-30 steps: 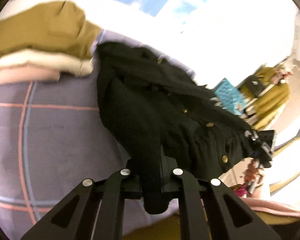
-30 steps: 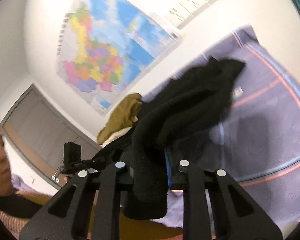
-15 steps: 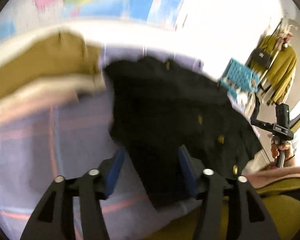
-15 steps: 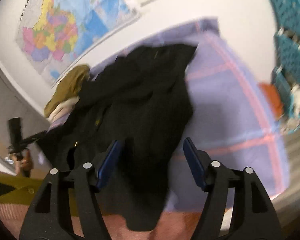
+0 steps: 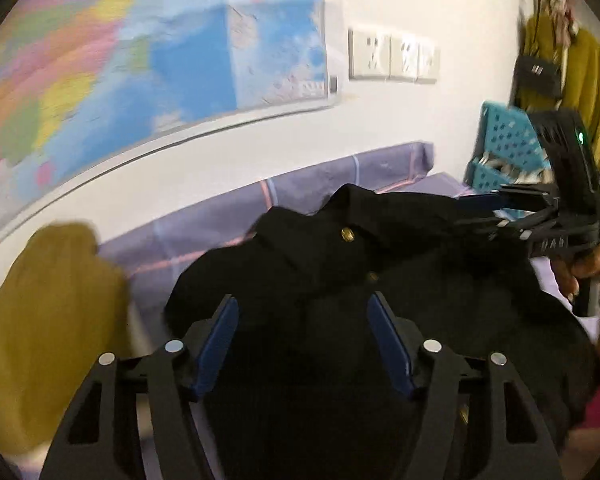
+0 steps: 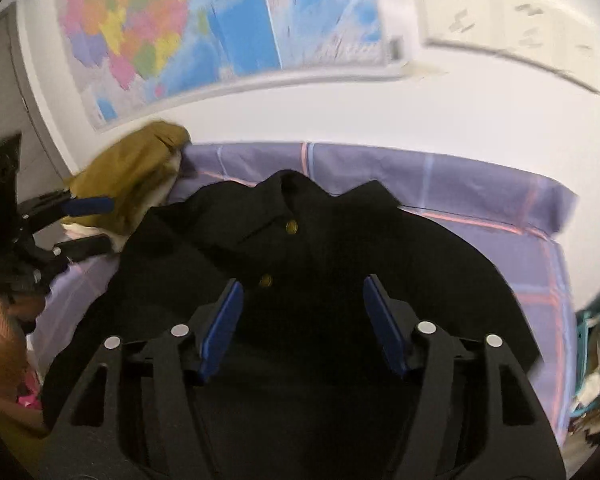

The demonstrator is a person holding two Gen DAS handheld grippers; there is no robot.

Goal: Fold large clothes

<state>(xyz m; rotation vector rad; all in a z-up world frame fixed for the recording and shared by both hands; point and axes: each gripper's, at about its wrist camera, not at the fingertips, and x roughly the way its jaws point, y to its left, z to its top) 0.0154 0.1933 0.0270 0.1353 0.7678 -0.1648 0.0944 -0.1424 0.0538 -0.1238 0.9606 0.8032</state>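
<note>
Purple checked bed [image 6: 480, 184] under black jacket [image 6: 340, 248], mustard garment [image 6: 132, 172].

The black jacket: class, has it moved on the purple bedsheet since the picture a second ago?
Yes. The black jacket then hung bunched from shut jaws; now it lies spread on the purple bedsheet, collar toward the wall map.

Left gripper [image 5: 302, 336]: jaws had just been opening, stood wide, nothing pinched between the blue pads [image 5: 216, 344]. Right gripper [image 6: 302, 320]: jaws apart, had just closed slightly, pads pressed on nothing. Both pointed downward. A hand [image 5: 588, 268] gripped the right gripper's handle.
</note>
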